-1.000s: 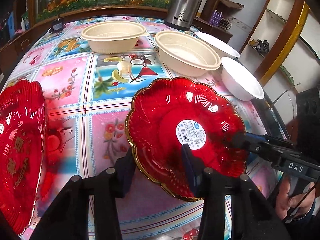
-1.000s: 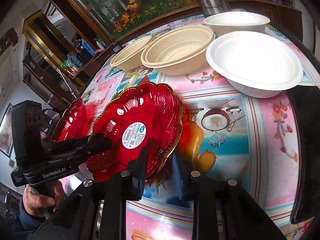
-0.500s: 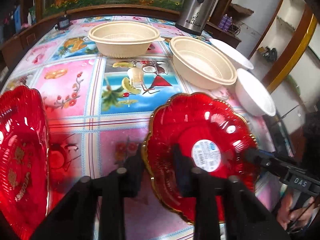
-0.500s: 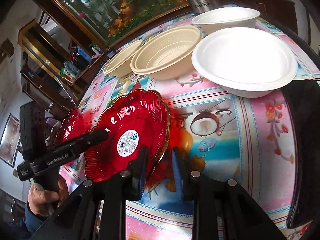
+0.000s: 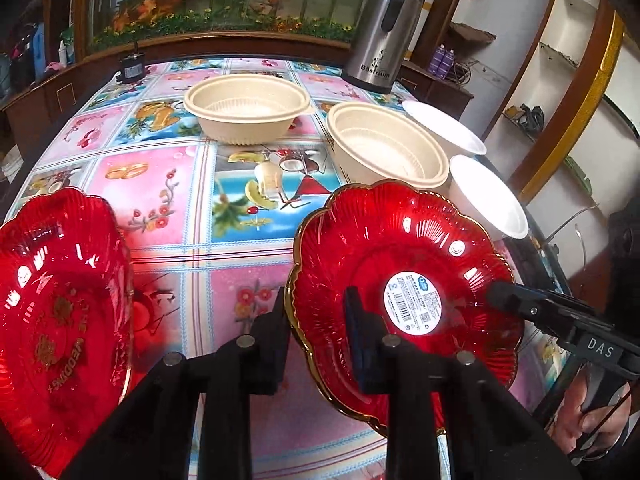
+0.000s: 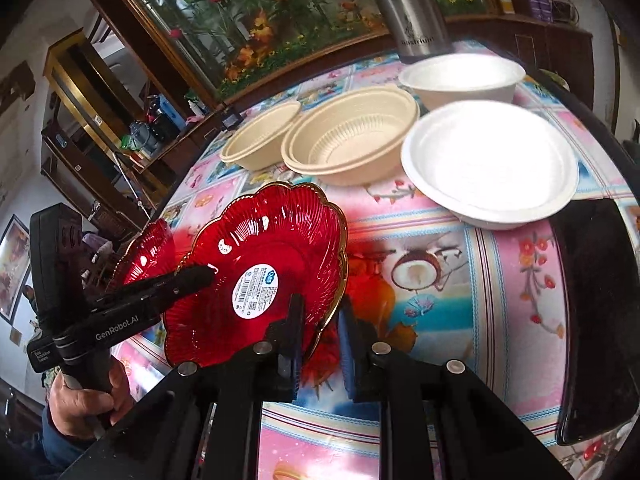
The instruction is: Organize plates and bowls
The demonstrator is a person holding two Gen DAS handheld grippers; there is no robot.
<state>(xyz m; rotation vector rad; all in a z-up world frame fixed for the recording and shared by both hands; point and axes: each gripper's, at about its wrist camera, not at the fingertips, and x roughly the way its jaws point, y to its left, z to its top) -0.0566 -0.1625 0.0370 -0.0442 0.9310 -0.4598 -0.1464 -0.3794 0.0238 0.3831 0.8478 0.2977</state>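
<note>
A red scalloped plate (image 5: 400, 240) with a gold rim and a white sticker is held between both grippers, just above the patterned table (image 5: 168, 184). My left gripper (image 5: 318, 332) is shut on its near-left rim. My right gripper (image 6: 320, 336) is shut on the plate's (image 6: 260, 240) opposite rim. A second red plate (image 5: 60, 300) with gold lettering lies at the left. Two beige bowls (image 5: 248, 108) (image 5: 384, 148) and two white bowls (image 5: 444, 128) (image 5: 488, 200) stand farther back.
A steel thermos jug (image 5: 384, 32) stands at the table's far edge and a small black device (image 5: 132, 66) at the far left. A dark glossy object (image 6: 592, 320) lies along the right edge. A hand (image 6: 84, 396) holds the left gripper's handle.
The left jaws went from wide open to shut on the plate's rim, and the right jaws tightened. The plate has come up a little off the table with both grippers.
</note>
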